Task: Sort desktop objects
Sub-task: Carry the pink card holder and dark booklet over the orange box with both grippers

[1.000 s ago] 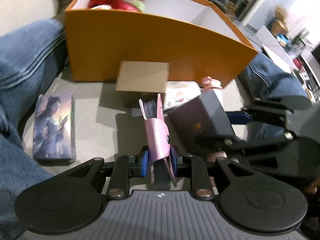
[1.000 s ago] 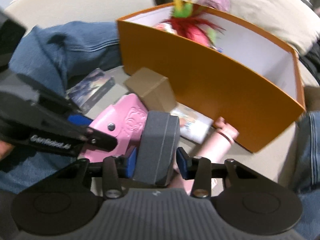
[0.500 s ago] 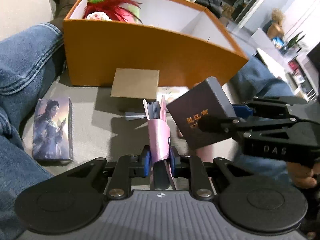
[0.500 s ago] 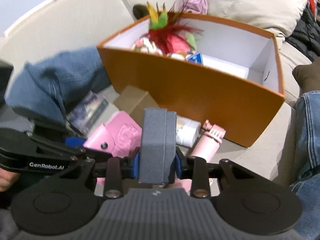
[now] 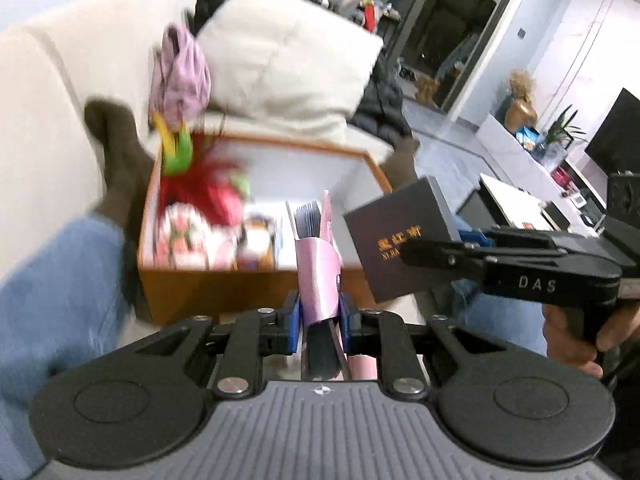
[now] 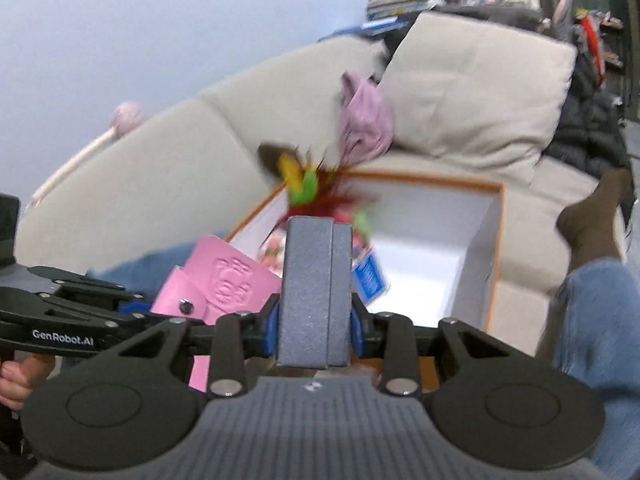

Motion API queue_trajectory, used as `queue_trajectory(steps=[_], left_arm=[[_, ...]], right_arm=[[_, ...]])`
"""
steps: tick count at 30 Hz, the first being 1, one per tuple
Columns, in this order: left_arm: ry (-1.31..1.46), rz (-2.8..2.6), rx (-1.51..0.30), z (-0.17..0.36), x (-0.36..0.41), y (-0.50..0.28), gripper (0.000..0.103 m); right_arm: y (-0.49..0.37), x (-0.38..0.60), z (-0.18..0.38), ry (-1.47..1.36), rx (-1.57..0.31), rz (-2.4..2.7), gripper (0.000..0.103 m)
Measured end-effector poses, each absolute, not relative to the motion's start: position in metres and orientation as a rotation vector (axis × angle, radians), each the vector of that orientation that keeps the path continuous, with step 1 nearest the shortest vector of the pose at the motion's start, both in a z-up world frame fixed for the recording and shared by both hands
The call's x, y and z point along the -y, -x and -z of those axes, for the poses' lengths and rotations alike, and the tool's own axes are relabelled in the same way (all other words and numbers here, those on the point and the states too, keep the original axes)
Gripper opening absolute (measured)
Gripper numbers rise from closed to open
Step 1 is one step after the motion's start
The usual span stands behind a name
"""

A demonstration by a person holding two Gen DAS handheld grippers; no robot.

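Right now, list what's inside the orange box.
Inside the orange box: a red feathered toy with green and yellow feathers, a pink patterned item, and a blue card. Much white floor shows on the right. The held pink wallet and dark box cover the rest.

Motion-blurred feather toy (image 5: 192, 176) and packets (image 5: 188, 240) inside orange box (image 5: 224, 292); labels unreadable. Box front hidden in right wrist view behind grey case (image 6: 316, 292). Pink pouch (image 5: 318, 264) bottom hidden between left gripper (image 5: 319, 316) pads. Gold lettering on dark case (image 5: 400, 244) too blurred to read. Jeans (image 5: 48, 280) cut off at left edge.
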State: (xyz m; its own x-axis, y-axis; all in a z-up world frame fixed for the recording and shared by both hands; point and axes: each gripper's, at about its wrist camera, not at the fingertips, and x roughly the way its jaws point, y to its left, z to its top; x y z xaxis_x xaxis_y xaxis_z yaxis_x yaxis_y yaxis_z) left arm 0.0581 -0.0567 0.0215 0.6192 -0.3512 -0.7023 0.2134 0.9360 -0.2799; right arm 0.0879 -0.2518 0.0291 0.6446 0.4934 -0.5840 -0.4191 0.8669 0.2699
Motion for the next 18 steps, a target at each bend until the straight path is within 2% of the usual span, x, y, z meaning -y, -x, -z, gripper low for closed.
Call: queue_trajectory(steps=[8, 18], left_arm=[[0.148, 0.325, -0.818, -0.031, 0.069, -0.134, 0.021], [0.081, 0.355, -1.034, 0.040, 0.096, -0.188, 0.021]], right_arm=[[-0.149, 0.258, -0.015, -0.147, -0.743, -0.415, 0.036], [-0.189, 0.254, 0.039, -0.180, -0.922, -0.354, 0.036]])
